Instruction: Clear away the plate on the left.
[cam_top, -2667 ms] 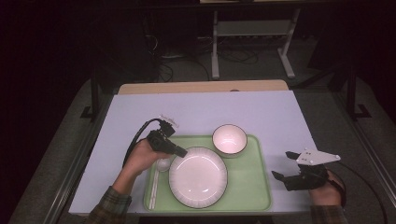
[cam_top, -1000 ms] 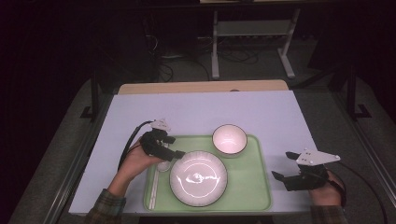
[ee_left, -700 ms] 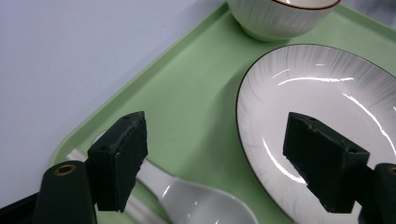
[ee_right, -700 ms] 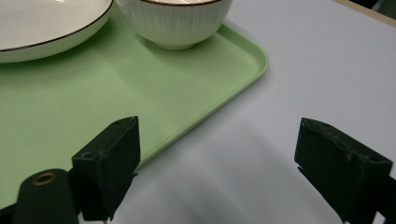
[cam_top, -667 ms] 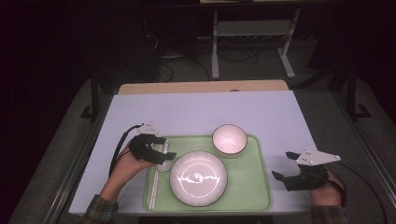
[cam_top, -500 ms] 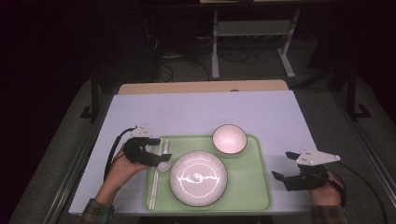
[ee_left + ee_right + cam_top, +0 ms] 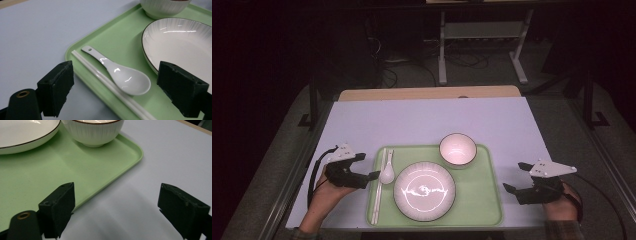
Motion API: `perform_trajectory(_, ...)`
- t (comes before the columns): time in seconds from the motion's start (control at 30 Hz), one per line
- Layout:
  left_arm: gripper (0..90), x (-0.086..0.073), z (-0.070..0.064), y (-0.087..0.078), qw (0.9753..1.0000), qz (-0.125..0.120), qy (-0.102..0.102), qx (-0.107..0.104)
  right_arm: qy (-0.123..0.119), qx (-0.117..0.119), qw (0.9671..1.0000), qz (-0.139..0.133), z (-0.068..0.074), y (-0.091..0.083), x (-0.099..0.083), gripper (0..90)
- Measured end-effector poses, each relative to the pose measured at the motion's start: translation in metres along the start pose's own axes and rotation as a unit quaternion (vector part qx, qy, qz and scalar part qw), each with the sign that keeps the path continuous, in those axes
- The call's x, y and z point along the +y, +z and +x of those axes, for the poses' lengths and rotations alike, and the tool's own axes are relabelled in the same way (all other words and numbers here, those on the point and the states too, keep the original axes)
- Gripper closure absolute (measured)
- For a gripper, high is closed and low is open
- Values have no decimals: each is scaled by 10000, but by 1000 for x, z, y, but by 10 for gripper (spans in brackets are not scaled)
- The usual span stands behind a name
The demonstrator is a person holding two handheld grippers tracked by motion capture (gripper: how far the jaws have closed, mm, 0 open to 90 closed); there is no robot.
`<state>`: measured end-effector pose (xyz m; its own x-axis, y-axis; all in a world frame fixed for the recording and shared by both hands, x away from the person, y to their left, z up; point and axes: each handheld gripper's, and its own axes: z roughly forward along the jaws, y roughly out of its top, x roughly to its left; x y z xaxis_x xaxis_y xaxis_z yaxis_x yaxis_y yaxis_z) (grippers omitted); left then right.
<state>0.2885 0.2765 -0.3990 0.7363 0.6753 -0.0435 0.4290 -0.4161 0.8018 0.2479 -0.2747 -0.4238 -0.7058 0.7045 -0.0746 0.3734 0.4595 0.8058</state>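
Your left gripper [image 7: 371, 166] is sitting just off the left edge of the green tray [image 7: 482, 200] with its jaws spread wide and nothing between them, aimed right at the white spoon [image 7: 122, 75]. The spoon lies flat in the tray's left strip, snug beside the pair of white chopsticks [image 7: 110, 86] and just left of the big plate [image 7: 424, 190], with the small bowl [image 7: 457, 149] behind that. Your right gripper [image 7: 518, 178] is also wide open, empty, resting on the table by the tray's right edge.
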Motion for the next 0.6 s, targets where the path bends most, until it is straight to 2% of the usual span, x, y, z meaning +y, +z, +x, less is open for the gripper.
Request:
perform_trajectory(0.23, 137, -18, 0, -13, 9996, -125, -122, 217, -1, 0, 10000, -2, 1, 0, 0, 133)
perform_trajectory(0.3, 137, -25, 0, -16, 9992, -148, -130, 341, -4, -1, 10000, 1, 1, 0, 0, 133)
perform_trajectory(0.6, 137, -45, 0, -33, 9976, -350, -320, 503, -3, -4, 10000, -22, 1, 0, 0, 133)
